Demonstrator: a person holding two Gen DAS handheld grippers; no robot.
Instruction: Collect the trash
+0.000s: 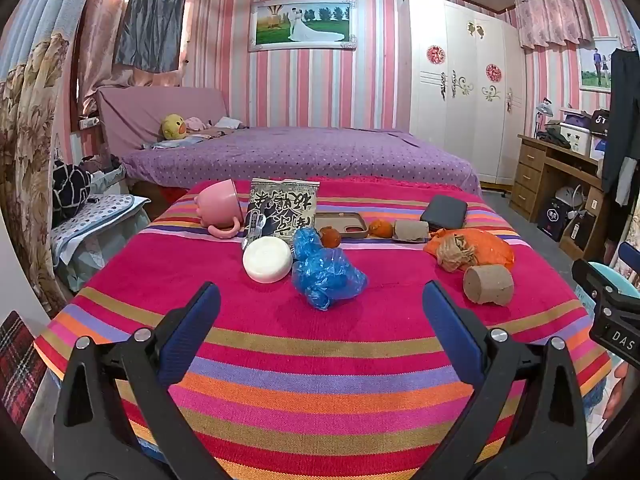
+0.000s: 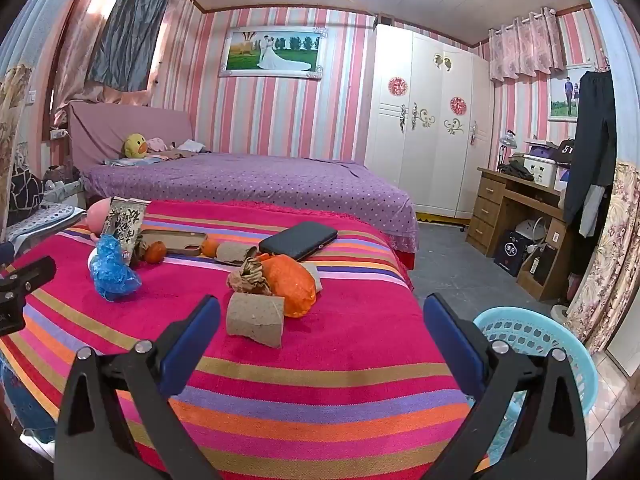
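On the striped cloth of the table [image 1: 320, 344] lie a crumpled blue plastic bag [image 1: 326, 270], an orange plastic bag [image 1: 486, 250] with a wad of brown paper [image 1: 454, 254], and a brown paper roll [image 1: 488, 284]. My left gripper [image 1: 320, 300] stands open just short of the blue bag, nothing between its fingers. My right gripper [image 2: 320, 312] is open too, with the paper roll [image 2: 256, 320] just ahead of its left finger and the orange bag [image 2: 290, 284] behind that. A light blue basket [image 2: 532, 340] stands off the table's right edge.
Further back on the table: a tipped pink cup [image 1: 220, 208], a white round lid [image 1: 267, 260], a printed snack packet [image 1: 282, 210], a phone case [image 1: 340, 224], two tangerines [image 1: 380, 228], a second paper roll [image 1: 410, 230], a black case [image 1: 444, 212]. A purple bed [image 1: 300, 156] lies beyond.
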